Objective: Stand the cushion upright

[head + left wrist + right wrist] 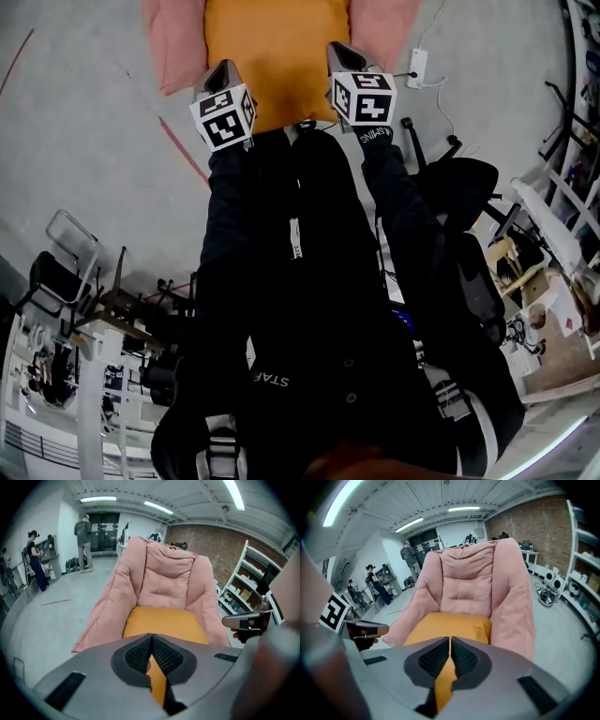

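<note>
Left gripper, right gripper: both clenched and empty, pointing down over the cushion's near edge. Cushion: orange, plump, smooth-skinned, lying flat on the seat. Pink padded chair: tufted back and side wings rising behind it.

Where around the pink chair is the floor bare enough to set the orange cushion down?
Bare grey floor lies left of the pink chair, crossed only by a red line. Right of the chair is a narrower strip, shared with a white power strip and its cable. Crowded: racks lower left, office chair and shelves at right.
</note>
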`<control>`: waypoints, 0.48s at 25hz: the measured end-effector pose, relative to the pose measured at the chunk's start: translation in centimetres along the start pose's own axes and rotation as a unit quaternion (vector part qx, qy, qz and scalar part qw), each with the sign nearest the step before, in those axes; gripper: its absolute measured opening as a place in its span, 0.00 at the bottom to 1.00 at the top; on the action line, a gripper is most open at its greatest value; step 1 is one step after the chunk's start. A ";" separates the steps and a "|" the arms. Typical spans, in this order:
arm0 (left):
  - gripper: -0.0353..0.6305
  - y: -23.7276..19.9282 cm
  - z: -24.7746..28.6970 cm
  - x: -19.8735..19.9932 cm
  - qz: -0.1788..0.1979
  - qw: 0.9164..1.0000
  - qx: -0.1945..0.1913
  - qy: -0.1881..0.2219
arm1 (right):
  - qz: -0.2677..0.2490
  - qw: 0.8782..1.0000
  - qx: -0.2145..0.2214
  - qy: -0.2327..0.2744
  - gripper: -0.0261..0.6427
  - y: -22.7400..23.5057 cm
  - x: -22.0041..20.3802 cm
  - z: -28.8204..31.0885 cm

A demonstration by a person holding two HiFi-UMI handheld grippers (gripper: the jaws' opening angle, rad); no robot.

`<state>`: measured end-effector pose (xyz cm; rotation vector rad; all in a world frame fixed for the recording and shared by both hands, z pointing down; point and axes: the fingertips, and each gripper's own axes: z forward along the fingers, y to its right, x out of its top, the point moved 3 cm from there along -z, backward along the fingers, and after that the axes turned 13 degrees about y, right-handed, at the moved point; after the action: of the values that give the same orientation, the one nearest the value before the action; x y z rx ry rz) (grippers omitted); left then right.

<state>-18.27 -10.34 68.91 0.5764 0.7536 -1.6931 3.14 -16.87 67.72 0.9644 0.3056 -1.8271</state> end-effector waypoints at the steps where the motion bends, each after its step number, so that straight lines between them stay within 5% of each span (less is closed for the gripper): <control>1: 0.05 -0.3 0.9 -0.8 -0.001 1.000 0.001 -0.007 | 0.000 1.000 -0.002 -0.007 0.06 0.3 -0.8 0.9; 5: 0.08 -1.1 4.0 -3.6 -0.006 1.000 0.000 -0.028 | 0.005 0.999 -0.010 -0.033 0.24 1.8 -3.6 3.5; 12: 0.36 -2.2 8.2 -7.6 -0.004 0.997 -0.004 -0.077 | 0.011 0.997 -0.031 -0.075 0.44 4.0 -7.8 6.6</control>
<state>-18.52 -11.09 80.28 0.4327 0.6532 -1.7205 4.79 -17.45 78.53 0.7792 0.2558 -1.8471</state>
